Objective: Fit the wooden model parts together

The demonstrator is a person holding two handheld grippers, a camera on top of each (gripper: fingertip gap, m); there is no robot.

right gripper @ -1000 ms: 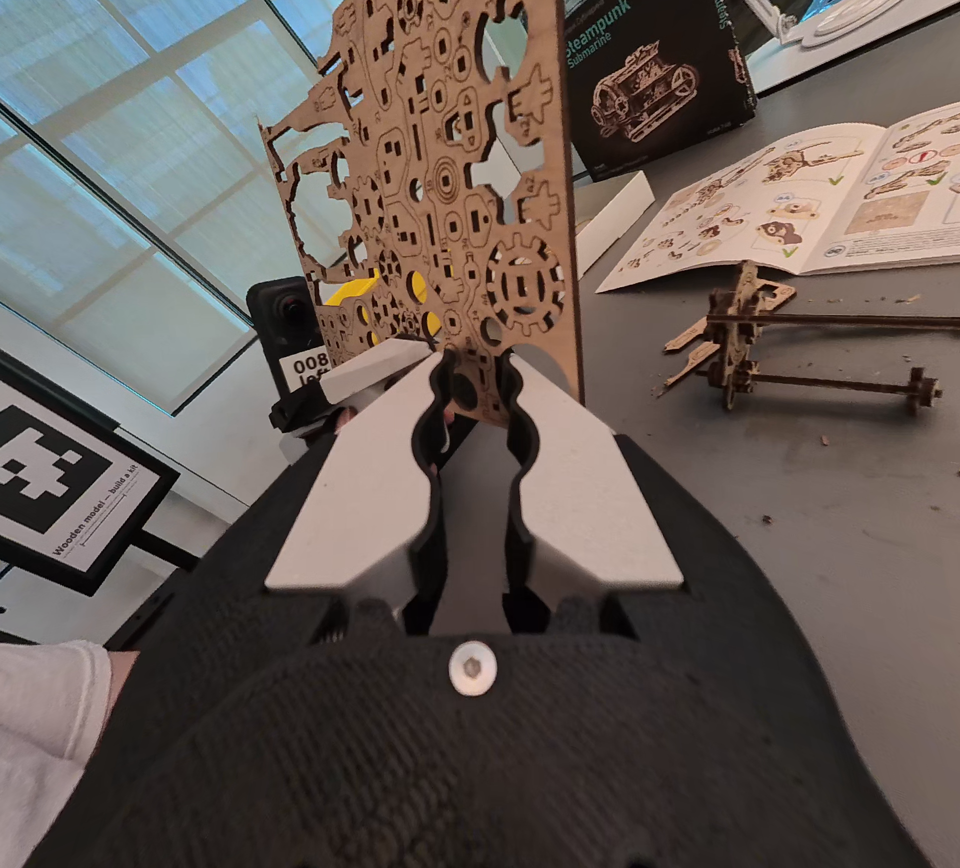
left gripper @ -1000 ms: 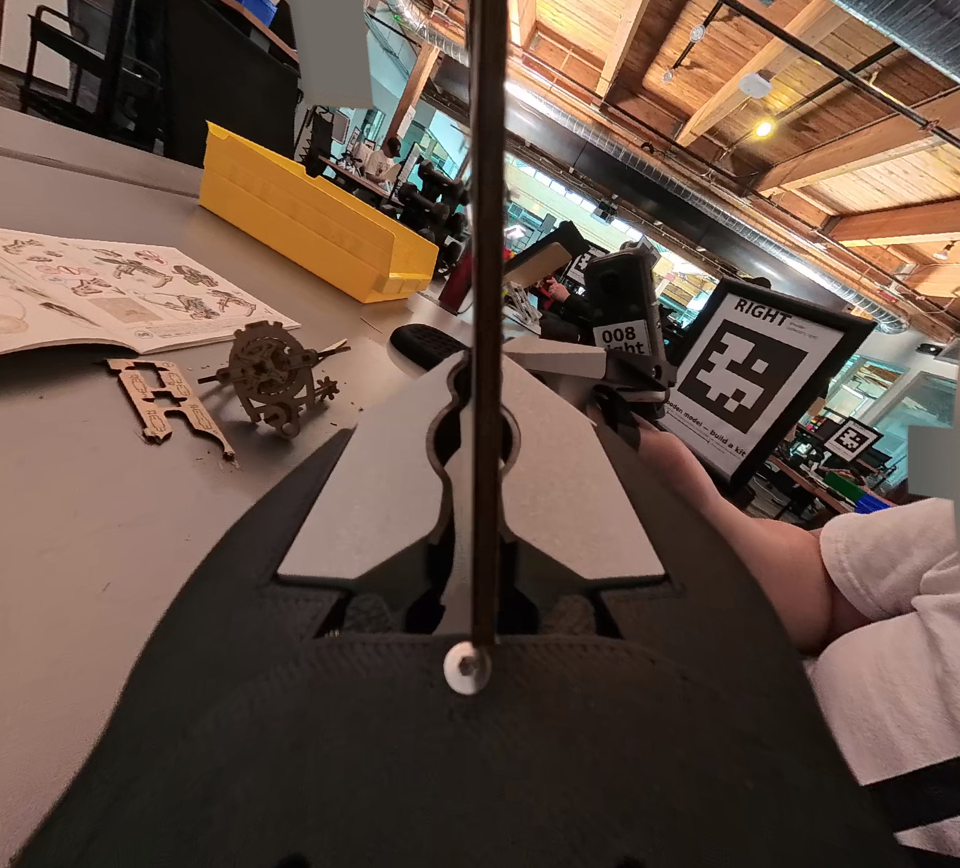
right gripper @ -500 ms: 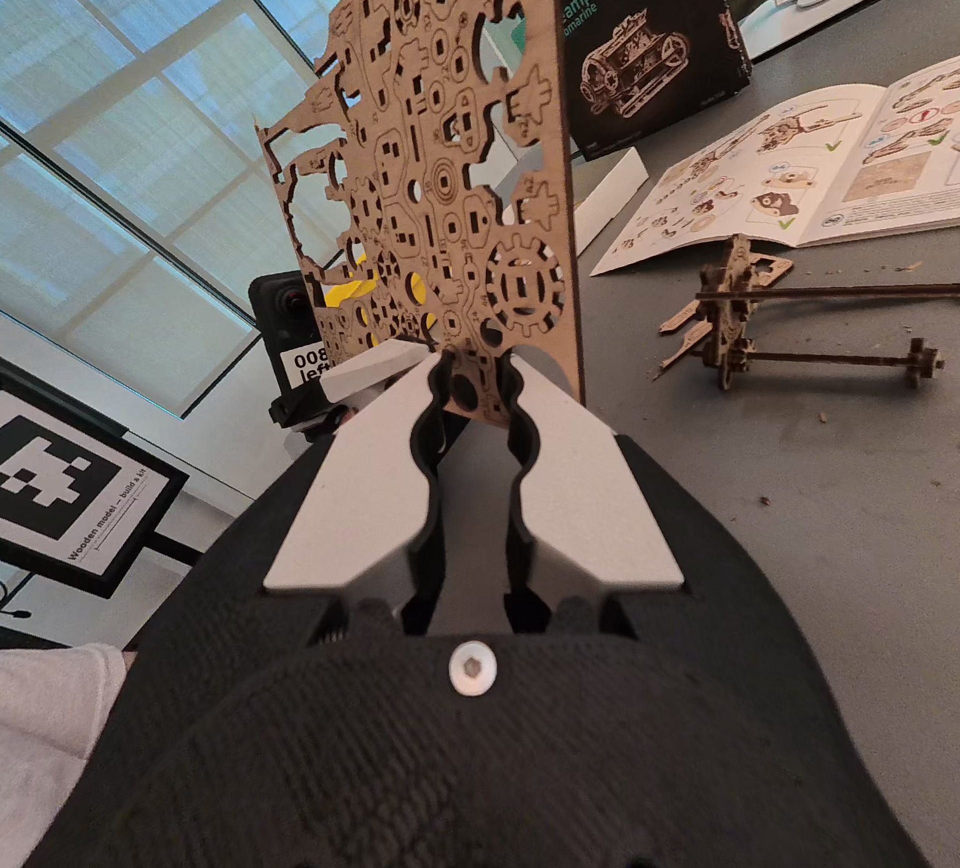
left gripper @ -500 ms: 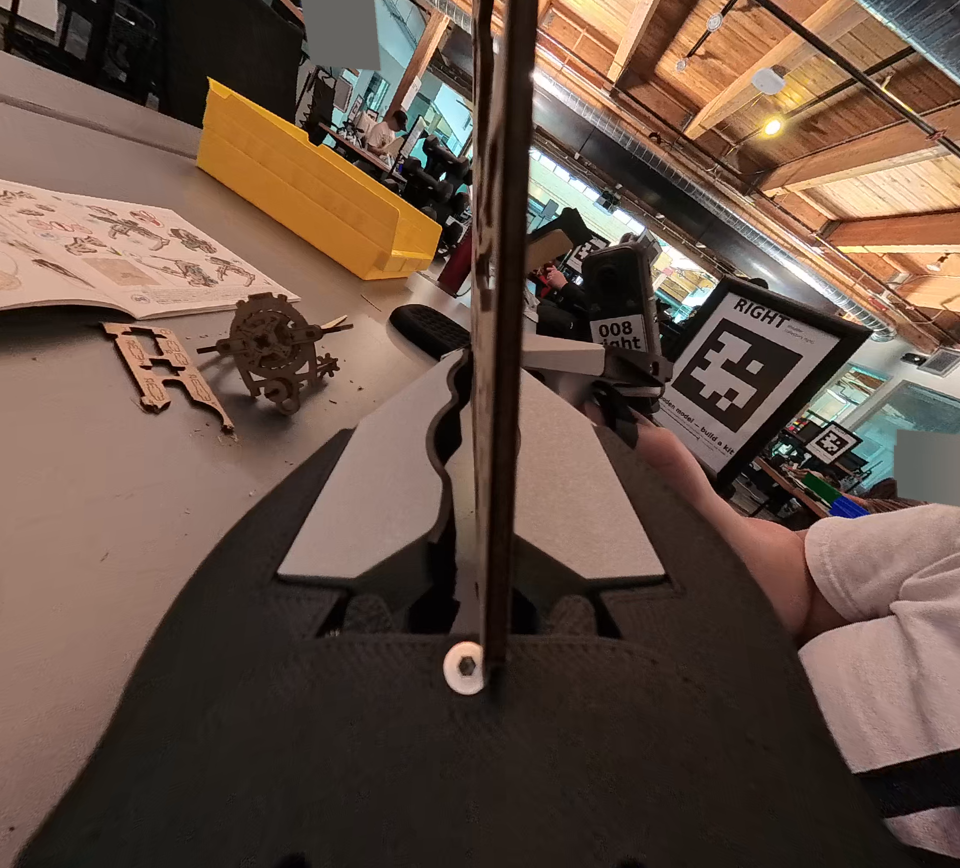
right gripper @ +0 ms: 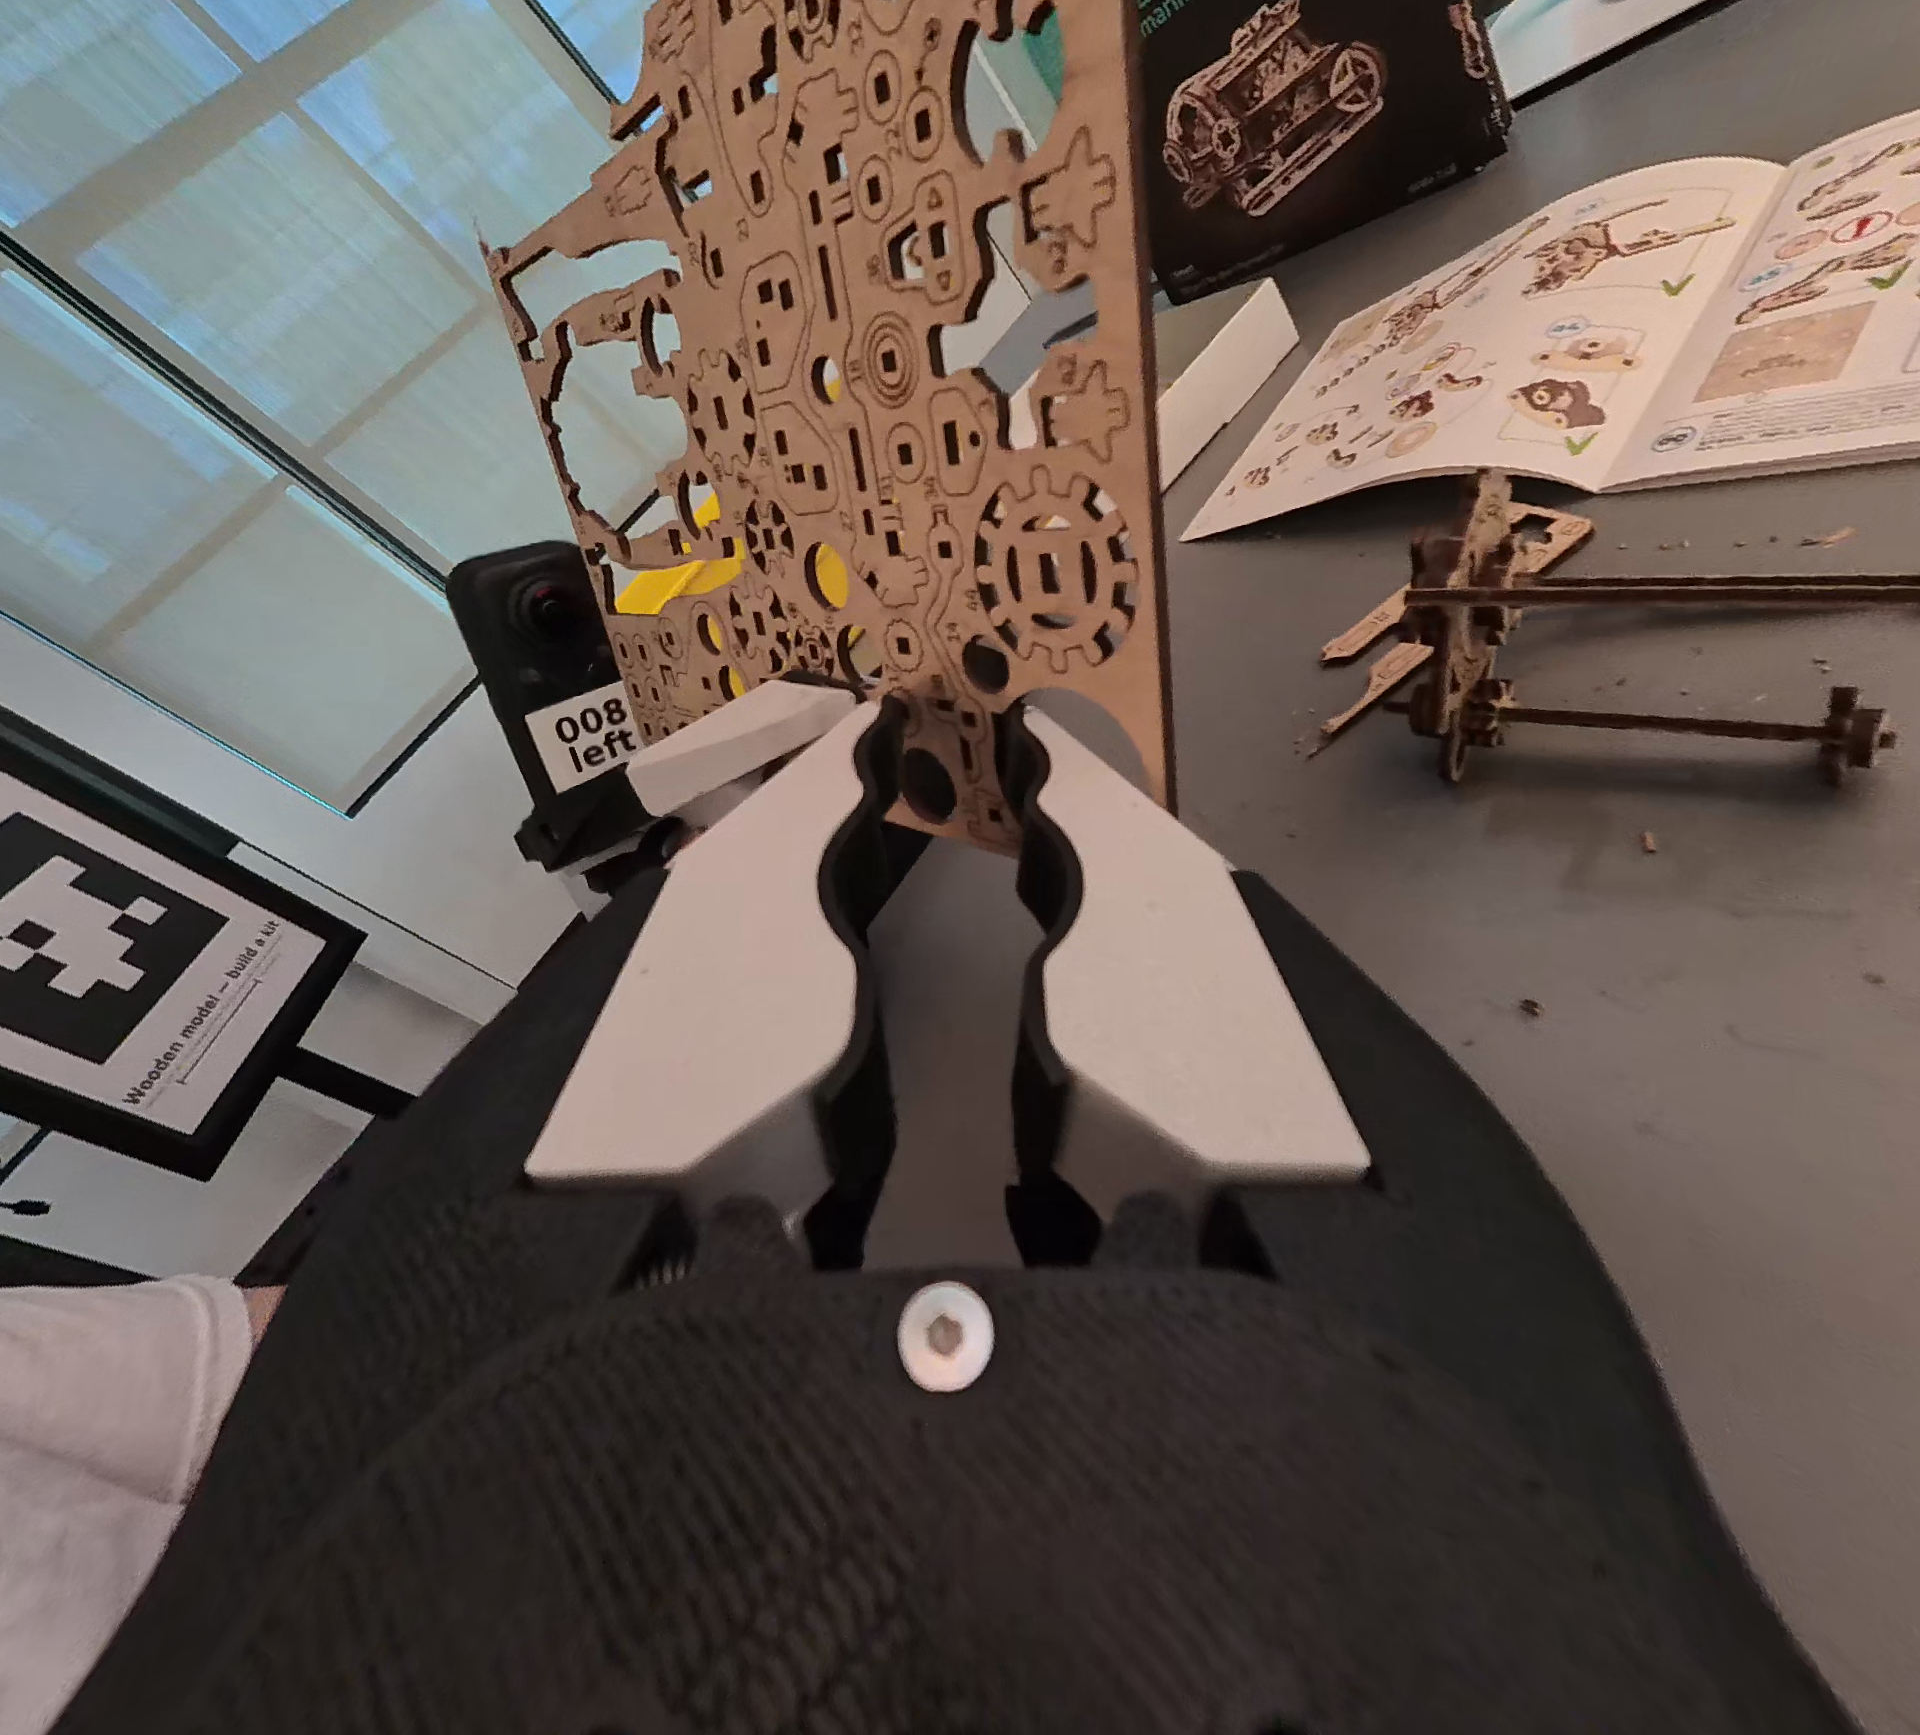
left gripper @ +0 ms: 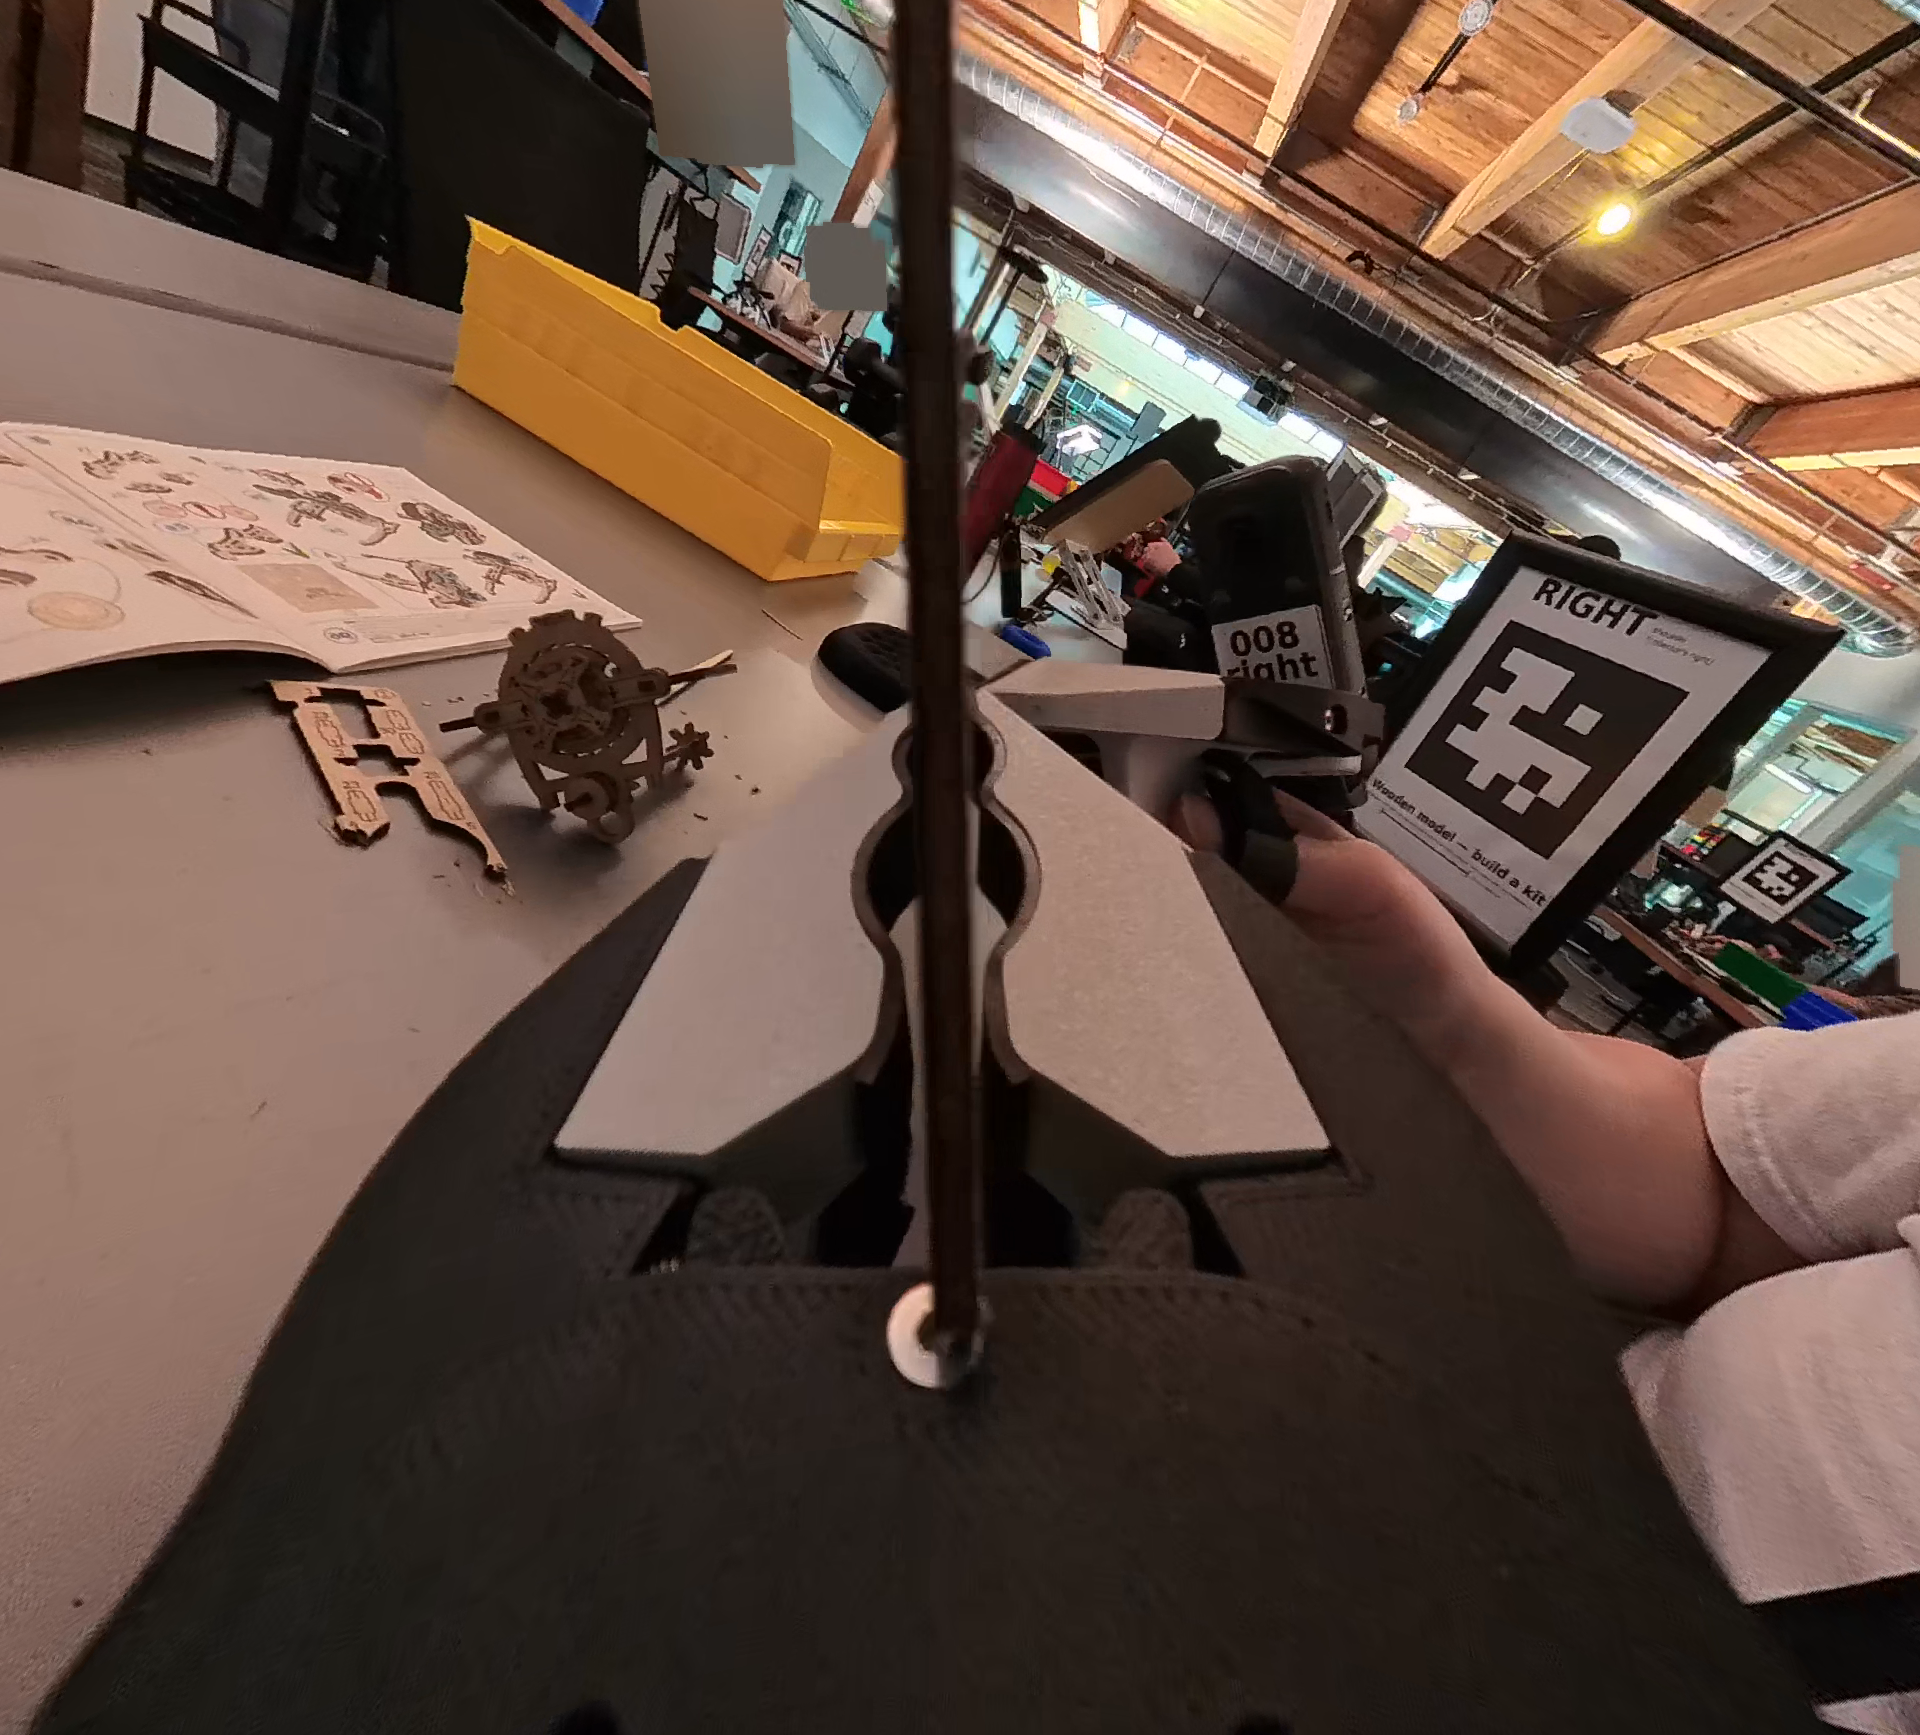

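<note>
A laser-cut wooden parts sheet (right gripper: 883, 283) stands upright above the table. My left gripper (left gripper: 940, 729) is shut on its lower edge, so the sheet shows edge-on as a dark vertical strip (left gripper: 925, 335) in the left wrist view. My right gripper (right gripper: 956, 729) faces the sheet's flat side. Its jaws stand apart, with the tips at the sheet's lower corner. It also shows in the left wrist view (left gripper: 1112, 709), touching the sheet from the right. A partly built wooden model (left gripper: 582, 729) with axles (right gripper: 1475, 646) lies on the grey table.
A loose wooden frame piece (left gripper: 374, 760) lies beside the model. An open instruction booklet (right gripper: 1662, 335) lies behind it. A yellow bin (left gripper: 665, 428), a black kit box (right gripper: 1309, 75) and a framed marker sign (left gripper: 1538, 740) stand around. A person's forearm (left gripper: 1507, 1062) holds the right gripper.
The sheet twisted slightly half a second ago and is edge-on again in the left wrist view. Both grippers shifted only a little; the grip is unchanged.
</note>
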